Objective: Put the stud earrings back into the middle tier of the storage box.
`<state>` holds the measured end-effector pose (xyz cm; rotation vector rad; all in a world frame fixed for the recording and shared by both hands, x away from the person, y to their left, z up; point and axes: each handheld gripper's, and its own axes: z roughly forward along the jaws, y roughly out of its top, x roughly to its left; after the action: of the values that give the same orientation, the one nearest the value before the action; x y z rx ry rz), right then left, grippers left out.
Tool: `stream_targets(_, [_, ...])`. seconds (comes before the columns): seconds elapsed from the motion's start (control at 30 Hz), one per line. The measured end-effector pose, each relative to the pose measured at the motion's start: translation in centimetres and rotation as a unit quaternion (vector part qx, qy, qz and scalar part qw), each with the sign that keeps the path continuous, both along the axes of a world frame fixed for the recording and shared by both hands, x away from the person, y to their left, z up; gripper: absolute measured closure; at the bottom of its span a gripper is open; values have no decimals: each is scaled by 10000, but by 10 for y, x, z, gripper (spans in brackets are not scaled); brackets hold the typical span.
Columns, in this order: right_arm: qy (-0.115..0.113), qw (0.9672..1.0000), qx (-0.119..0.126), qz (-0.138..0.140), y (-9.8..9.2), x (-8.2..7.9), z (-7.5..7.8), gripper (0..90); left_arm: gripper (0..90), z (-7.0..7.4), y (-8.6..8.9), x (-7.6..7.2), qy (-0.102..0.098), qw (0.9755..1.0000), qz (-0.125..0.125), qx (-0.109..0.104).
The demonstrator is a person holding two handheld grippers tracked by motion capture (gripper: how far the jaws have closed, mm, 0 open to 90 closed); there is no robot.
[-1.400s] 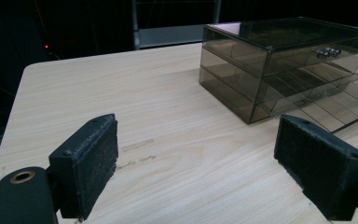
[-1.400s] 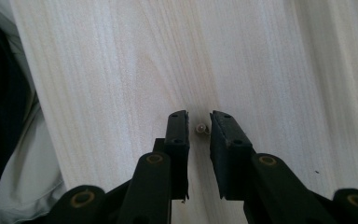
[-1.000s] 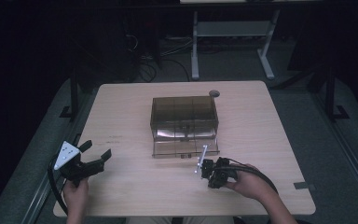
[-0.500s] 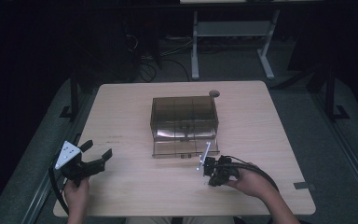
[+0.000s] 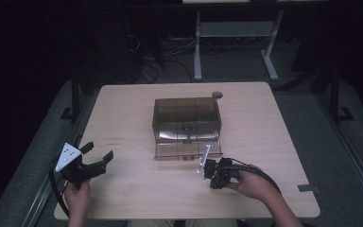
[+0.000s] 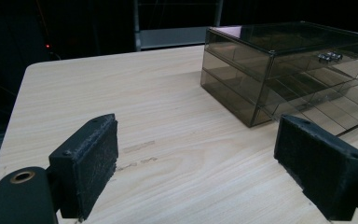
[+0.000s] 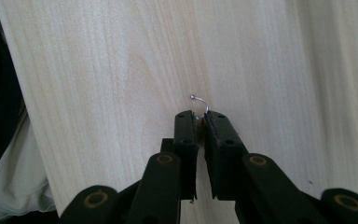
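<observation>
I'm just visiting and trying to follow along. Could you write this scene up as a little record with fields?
Setting: wooden table
Main item: smoky clear drawer box, bottom drawer pulled out
Right gripper: jaws nearly together, pinching a small wire hook just above the tabletop
Left gripper: open, nothing between its jaws, aimed toward the box
Hands: one on each gripper, near the table's front edge

The left gripper (image 5: 97,160) is matte black, with two blocky jaws faced in coarse dark padding (image 6: 98,163) and a brass-coloured rivet (image 6: 22,177) at the arm joint. A pale grey three-cornered plate (image 5: 68,156) dotted with small holes sits on top, and a black cable (image 5: 56,189) loops from it. The right gripper (image 7: 200,120) is likewise black, its linked arms carrying brass rivets (image 7: 164,159), with a black cable (image 5: 260,171) trailing behind. Both forearms are bare, no sleeves showing.
</observation>
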<state>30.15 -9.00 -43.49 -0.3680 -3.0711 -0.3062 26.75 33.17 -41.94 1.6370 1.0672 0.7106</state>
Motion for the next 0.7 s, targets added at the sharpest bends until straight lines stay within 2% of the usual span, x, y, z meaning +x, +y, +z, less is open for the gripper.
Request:
stream_targets(0.23, [-47, 9998, -118, 151, 7, 0, -2, 817, 130, 0, 2, 0, 3, 10000, 32, -52])
stream_targets(0.33, [-155, 9992, -287, 243, 12, -1, -2, 821, 130, 0, 3, -1, -15, 10000, 25, -32])
stream_targets(0.5, [-227, 9984, -398, 332, 16, -4, -1, 849, 130, 0, 5, -1, -22, 10000, 40, -49])
stream_targets(0.7, [-194, 9986, -386, 321, 15, -2, -1, 857, 130, 0, 6, -1, -23, 10000, 60, -57])
